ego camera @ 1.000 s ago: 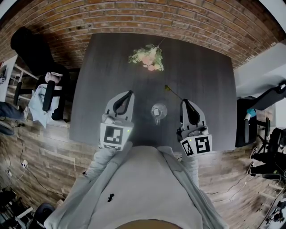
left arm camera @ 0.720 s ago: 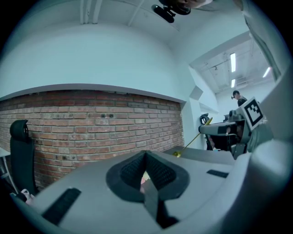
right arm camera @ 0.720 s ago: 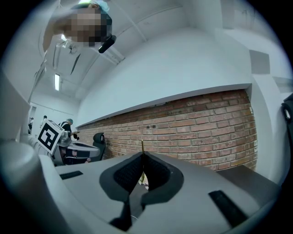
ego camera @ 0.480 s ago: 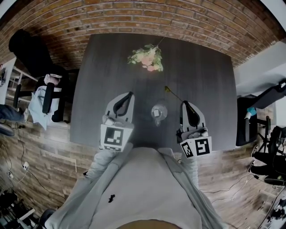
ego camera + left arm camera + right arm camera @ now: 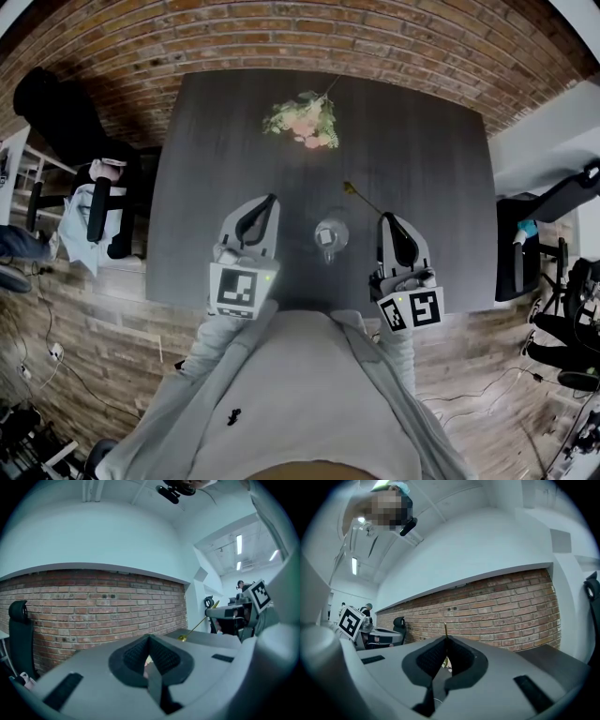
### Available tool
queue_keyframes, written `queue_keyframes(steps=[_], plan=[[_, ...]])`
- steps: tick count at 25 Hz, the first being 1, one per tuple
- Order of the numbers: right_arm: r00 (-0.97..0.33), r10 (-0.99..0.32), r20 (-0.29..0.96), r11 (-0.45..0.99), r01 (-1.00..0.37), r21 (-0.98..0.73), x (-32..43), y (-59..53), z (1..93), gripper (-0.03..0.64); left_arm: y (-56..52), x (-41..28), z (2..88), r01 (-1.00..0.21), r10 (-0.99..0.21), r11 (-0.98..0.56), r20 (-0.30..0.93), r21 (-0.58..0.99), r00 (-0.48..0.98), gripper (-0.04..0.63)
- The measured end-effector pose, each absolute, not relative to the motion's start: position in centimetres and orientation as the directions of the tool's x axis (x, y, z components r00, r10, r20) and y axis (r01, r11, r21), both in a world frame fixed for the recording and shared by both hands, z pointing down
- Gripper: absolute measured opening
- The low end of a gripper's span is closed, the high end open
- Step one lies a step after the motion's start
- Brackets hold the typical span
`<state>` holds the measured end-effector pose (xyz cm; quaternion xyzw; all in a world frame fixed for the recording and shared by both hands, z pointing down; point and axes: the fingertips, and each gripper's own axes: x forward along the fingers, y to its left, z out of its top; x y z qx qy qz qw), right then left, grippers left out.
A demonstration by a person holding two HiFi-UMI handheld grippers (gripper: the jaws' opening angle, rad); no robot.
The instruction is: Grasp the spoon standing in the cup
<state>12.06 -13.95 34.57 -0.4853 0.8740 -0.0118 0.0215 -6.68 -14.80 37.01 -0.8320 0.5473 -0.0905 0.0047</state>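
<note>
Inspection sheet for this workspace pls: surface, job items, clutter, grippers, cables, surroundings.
Surface: dark table, mostly bare.
Job's things: clear cup between the grippers; thin gold spoon just beyond it, seating in cup unclear.
Clutter: flowers at the far side.
Grippers: left gripper and right gripper near the front edge, jaws together, empty.
Cables: loose cables on the floor.
Surroundings: brick wall, chairs either side.
</note>
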Motion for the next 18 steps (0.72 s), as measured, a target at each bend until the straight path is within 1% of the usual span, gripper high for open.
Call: queue_keyframes(steps=[14, 18], plan=[[-0.545, -0.838, -0.018, 0.546, -0.837, -0.05, 11.94, -14.12, 34.83, 0.018, -15.34, -6.24, 37.38, -0.896, -0.902, -0.425, 0.149, -0.13, 0.406, 0.018], [-0.545, -0.838, -0.017, 0.545, -0.837, -0.055, 11.88, -14.09, 35.11, 0.018, -15.34, -6.46, 37.69, -0.903, -0.905, -0.415, 0.156, -0.114, 0.396, 0.018]])
